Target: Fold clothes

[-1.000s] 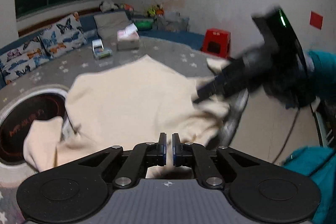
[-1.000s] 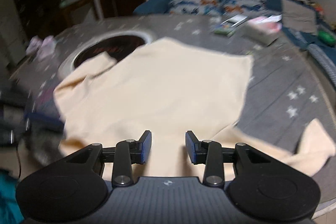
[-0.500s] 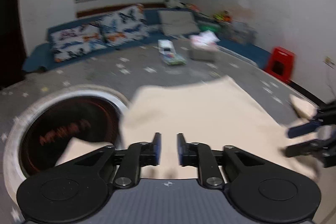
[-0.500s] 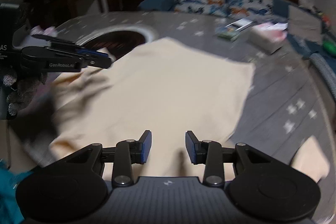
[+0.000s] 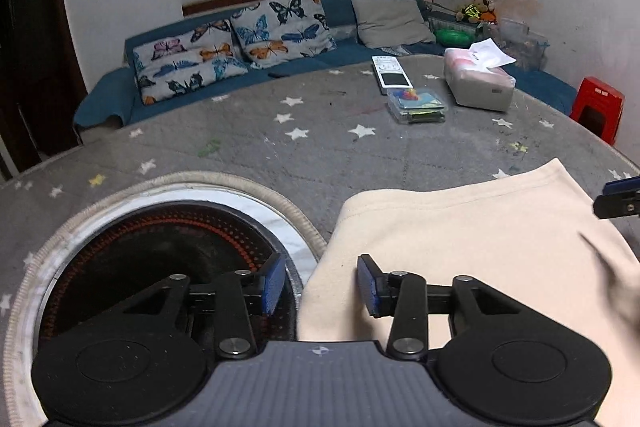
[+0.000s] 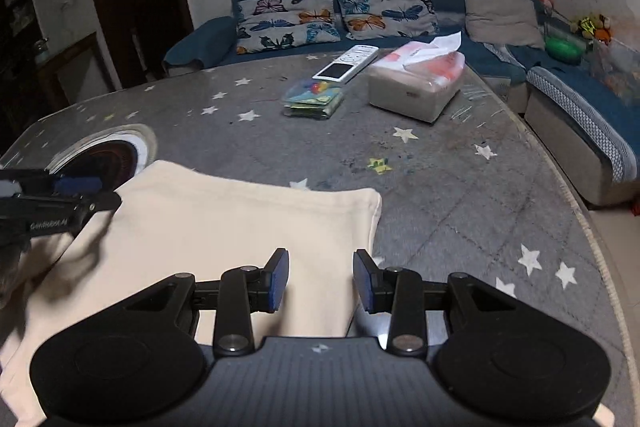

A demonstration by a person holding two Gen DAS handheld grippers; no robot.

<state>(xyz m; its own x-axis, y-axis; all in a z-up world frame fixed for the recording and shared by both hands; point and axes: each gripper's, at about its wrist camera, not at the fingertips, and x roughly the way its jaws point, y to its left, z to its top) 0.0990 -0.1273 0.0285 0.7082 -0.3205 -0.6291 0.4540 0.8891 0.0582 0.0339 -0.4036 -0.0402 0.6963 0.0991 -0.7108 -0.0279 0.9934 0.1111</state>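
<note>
A cream garment [image 5: 472, 251] lies folded on the grey star-patterned table [image 5: 320, 155], its hem toward the far side. My left gripper [image 5: 320, 285] stands open over the garment's left edge, beside a round dark inset [image 5: 160, 267] in the table. Nothing is between its fingers. In the right wrist view the same cream garment [image 6: 224, 227] spreads ahead and to the left. My right gripper [image 6: 320, 281] is open above its right edge, empty. The left gripper's tip [image 6: 86, 205] shows at the far left edge of that view.
At the far side of the table sit a tissue box [image 5: 478, 83], a remote [image 5: 391, 74] and a clear box of coloured items [image 5: 418, 103]. A blue sofa with butterfly cushions [image 5: 256, 39] runs behind. A red stool [image 5: 598, 107] stands right.
The left gripper has opened from shut and swung left toward the round inset. The garment now lies narrower, with its side folded in. The right gripper stayed open and shifted right.
</note>
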